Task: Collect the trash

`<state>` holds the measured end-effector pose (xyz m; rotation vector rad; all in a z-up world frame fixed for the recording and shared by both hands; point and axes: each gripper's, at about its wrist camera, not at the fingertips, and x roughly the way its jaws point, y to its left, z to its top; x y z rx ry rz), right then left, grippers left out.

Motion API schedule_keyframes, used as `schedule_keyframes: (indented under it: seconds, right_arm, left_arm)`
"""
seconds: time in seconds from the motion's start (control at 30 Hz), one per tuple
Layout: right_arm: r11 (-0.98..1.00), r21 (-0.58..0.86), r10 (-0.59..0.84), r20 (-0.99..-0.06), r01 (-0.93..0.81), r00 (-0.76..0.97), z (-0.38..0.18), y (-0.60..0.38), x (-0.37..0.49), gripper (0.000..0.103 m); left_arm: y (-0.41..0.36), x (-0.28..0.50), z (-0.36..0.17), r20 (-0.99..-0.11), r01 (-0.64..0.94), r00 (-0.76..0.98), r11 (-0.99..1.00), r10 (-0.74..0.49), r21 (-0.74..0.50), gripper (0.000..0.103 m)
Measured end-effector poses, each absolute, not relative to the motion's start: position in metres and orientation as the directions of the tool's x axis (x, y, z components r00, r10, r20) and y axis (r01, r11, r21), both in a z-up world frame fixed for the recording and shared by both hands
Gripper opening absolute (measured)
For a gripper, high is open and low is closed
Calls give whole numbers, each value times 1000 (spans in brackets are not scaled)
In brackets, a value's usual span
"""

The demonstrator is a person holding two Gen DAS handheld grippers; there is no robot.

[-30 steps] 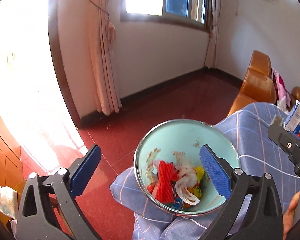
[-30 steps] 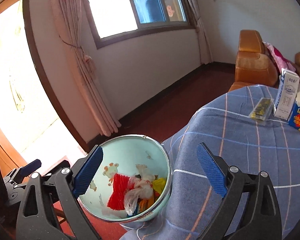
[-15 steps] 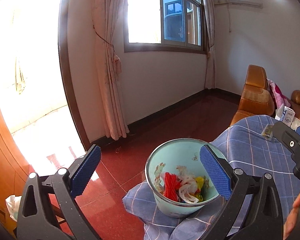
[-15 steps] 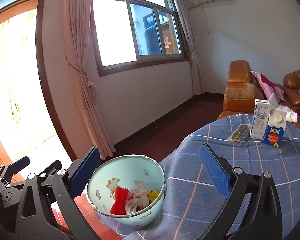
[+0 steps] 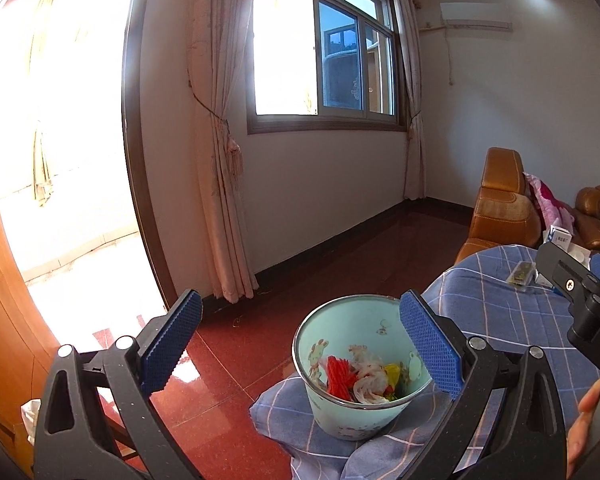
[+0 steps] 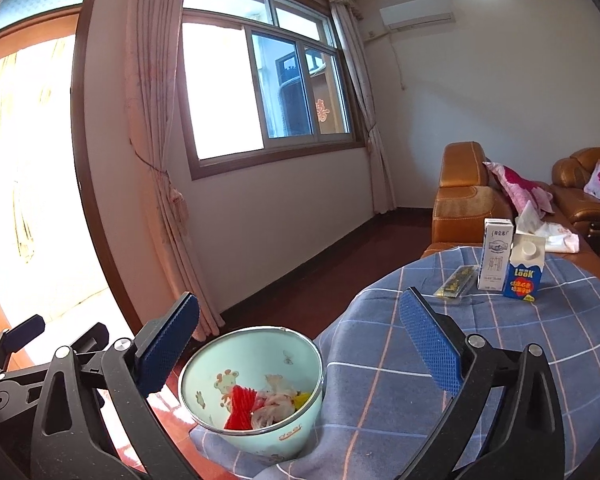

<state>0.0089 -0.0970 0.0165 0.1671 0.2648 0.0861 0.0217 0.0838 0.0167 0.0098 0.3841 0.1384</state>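
Both tongs have risen; bin (image 6: 256,400) holds wrappers (image 6: 260,404).

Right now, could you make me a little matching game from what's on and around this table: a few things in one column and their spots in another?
Things:
1. pale blue enamel bowl
2. blue LOOK carton
3. white milk box
4. air conditioner

Places:
A. high on the wall
B. at the near edge of the checked tablecloth, holding scraps
C. far side of the table, nearer the sofa
D. just in front of the white box

Pairs: 1-B, 2-D, 3-C, 4-A
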Motion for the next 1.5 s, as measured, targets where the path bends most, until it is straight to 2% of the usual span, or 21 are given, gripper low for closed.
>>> schedule_keyframes:
  seconds: [0.9,1.13,1.23,1.5]
  right_arm:
    - [975,212,110,-227,-62,968,25,-103,0,98]
    - [978,201,101,-219,-57,970,25,-102,-3,98]
    - [976,212,104,-219,-56,970,26,-103,-4,98]
    - [973,224,99,-226,-47,969,26,-107,-3,98]
  left_arm:
    - [84,18,21,-358,-142,923,989,144,32,97]
    - [88,24,19,-386,-212,897,976,214,48,97]
    - [94,21,21,-382,-194,905,981,187,21,97]
    - [93,22,20,-395,-199,896,979,202,49,97]
